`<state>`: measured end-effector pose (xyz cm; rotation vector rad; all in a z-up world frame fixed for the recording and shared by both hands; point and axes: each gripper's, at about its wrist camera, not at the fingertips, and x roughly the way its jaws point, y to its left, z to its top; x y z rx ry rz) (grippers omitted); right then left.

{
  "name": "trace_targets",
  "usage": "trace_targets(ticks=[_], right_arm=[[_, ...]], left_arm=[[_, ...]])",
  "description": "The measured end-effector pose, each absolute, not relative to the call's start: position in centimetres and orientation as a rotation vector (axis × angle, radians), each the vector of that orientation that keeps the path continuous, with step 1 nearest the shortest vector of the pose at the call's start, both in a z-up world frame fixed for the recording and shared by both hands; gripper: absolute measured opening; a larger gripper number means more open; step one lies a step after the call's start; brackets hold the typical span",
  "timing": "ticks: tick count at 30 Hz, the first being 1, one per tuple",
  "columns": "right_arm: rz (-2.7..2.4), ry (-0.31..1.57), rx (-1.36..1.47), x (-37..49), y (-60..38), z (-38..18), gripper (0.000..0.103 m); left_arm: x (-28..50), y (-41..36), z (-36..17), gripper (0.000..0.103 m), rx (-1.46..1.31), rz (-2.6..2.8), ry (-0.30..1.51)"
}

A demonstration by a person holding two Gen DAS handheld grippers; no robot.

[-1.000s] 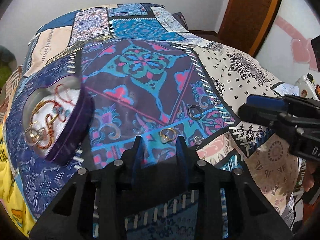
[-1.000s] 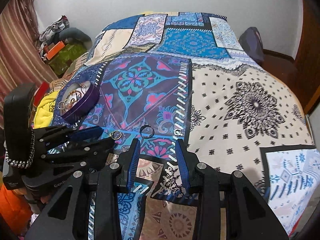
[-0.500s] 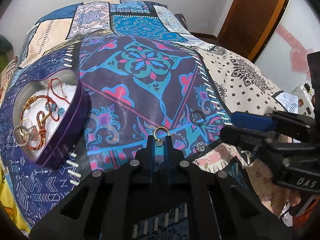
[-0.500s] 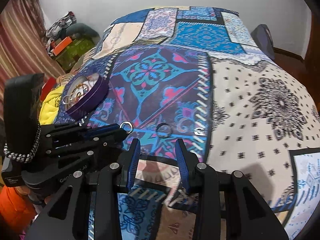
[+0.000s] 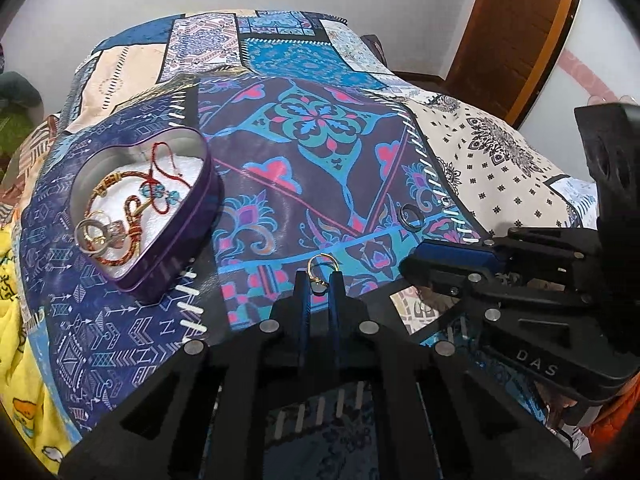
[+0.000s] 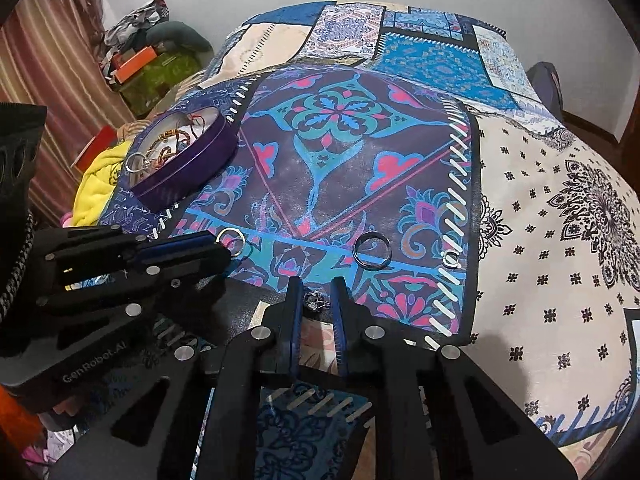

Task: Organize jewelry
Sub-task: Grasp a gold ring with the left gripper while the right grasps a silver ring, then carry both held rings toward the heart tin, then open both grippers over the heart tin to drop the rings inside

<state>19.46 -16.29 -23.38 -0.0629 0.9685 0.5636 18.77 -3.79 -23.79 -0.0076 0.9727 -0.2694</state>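
both grippers closed on small pieces, tin open to the left

left gripper (image 5: pixel 318 276): jaws nearly together, pinching a gold ring (image 5: pixel 320 270) by its lower part; the band stands up above the fingertips, just over the patchwork bedspread (image 5: pixel 312 152). the jaws closed on it within the last second.

right gripper (image 6: pixel 317 300): jaws have just closed further, pads pressed on a small dark silvery piece (image 6: pixel 314 301) at the tips. too small to tell what kind of jewelry. it sits at the edge of the purple panel, low over the cloth.

the two grippers lie side by side, near each other, right one beside the left in the left wrist view.

loose on the bedspread: a dark ring (image 6: pixel 372 250) lying flat just beyond the right gripper's tips; a small silver piece (image 6: pixel 451 259) further right, on the white stitch line.

heart-shaped purple tin (image 5: pixel 200 216), lid off, sits on the blue panel well left of both grippers. inside, on white lining: a red and gold cord bracelet (image 5: pixel 128 204), a thin red thread, a blue flower charm, two or three rings (image 5: pixel 94 234) at the near corner.
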Motion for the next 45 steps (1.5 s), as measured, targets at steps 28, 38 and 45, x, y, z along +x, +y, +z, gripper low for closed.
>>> trace_targets(ticks=[28, 38, 45], right_arm=[[0.621, 0.653, -0.040, 18.6, -13.3, -11.9, 0.012], [0.698, 0.599, -0.053, 19.4, -10.0, -10.4, 0.012], [0.740, 0.606, -0.053, 20.5, -7.7, -10.7, 0.012]], left_arm=[[15.9, 1.1, -14.0, 0.008, -0.049, -0.177, 0.728], [15.7, 4.3, -12.5, 0.008, -0.061, -0.103, 0.667], [16.7, 6.8, -12.8, 0.008, -0.085, -0.058, 0.658]])
